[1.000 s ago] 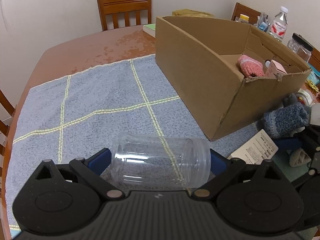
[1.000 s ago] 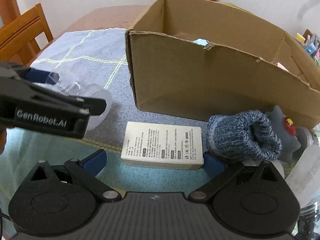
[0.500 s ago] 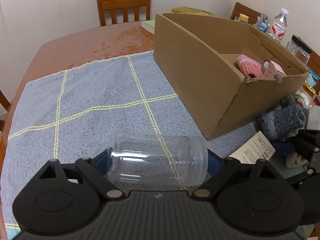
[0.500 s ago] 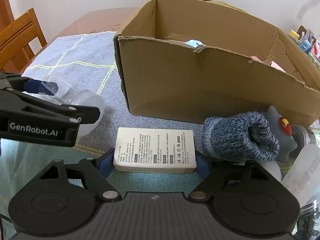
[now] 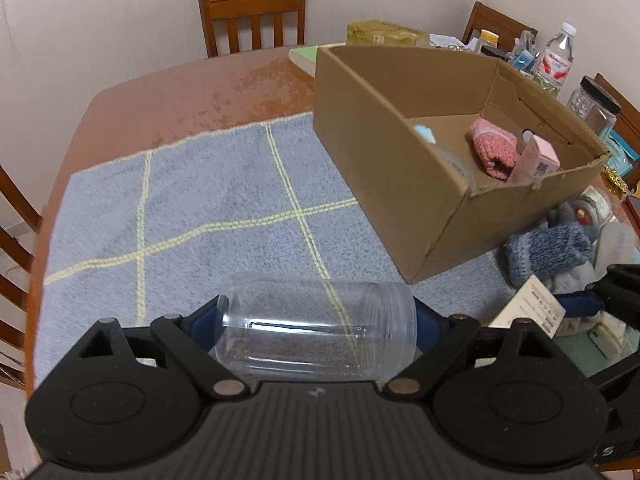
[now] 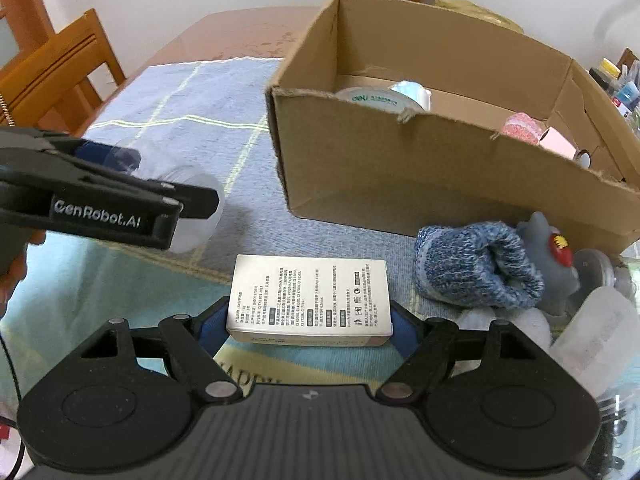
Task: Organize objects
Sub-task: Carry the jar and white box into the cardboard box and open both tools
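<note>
My left gripper (image 5: pixel 316 322) is shut on a clear plastic jar (image 5: pixel 316 328) that lies sideways between its blue pads, lifted above the blue checked towel (image 5: pixel 192 208). In the right wrist view my right gripper (image 6: pixel 310 320) is shut on a flat white box with printed text (image 6: pixel 308 300), also raised off the table. The open cardboard box (image 5: pixel 400 184) stands to the right of the towel; inside it lie a pink knitted piece (image 5: pixel 492 148), a pink carton (image 5: pixel 536 160) and a tape roll (image 6: pixel 380 98). The left gripper with the jar (image 6: pixel 196 208) shows at the left of the right wrist view.
A blue knitted sock (image 6: pixel 476 268) and a grey plush toy (image 6: pixel 552 252) lie in front of the cardboard box. Bottles (image 5: pixel 556 60) and a jar (image 5: pixel 592 104) crowd the table's far right. Wooden chairs (image 5: pixel 252 12) stand around the brown table (image 5: pixel 180 100).
Both grippers closed on their objects, the left on the jar and the right on the white box, and then rose; the cardboard box's inside shows more now.
</note>
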Demonstrator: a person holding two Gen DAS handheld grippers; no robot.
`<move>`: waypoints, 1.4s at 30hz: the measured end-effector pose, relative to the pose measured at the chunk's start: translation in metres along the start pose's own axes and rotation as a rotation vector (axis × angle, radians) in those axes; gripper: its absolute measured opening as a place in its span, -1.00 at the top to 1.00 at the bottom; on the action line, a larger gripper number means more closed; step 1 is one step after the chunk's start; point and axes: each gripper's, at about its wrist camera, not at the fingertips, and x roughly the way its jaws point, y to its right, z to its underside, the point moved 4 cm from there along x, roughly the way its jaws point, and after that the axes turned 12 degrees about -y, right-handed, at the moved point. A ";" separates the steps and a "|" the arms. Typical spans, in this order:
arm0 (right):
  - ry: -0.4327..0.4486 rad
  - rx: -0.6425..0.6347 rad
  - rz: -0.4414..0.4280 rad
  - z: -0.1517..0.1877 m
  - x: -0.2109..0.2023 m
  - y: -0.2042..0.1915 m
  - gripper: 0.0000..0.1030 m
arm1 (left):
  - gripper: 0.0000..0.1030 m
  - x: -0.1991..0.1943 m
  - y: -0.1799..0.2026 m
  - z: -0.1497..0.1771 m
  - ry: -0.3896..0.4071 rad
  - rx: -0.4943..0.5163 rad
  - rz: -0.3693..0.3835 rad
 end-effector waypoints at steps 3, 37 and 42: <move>0.006 0.001 -0.017 0.000 -0.015 0.003 -0.61 | -0.76 -0.015 0.003 -0.003 0.006 0.008 0.004; 0.175 -0.098 0.011 -0.078 -0.095 0.094 -0.61 | -0.76 -0.047 0.084 -0.155 0.158 0.078 0.036; 0.162 -0.123 -0.001 -0.091 -0.083 0.105 -0.62 | -0.77 -0.022 0.091 -0.177 0.134 0.070 0.046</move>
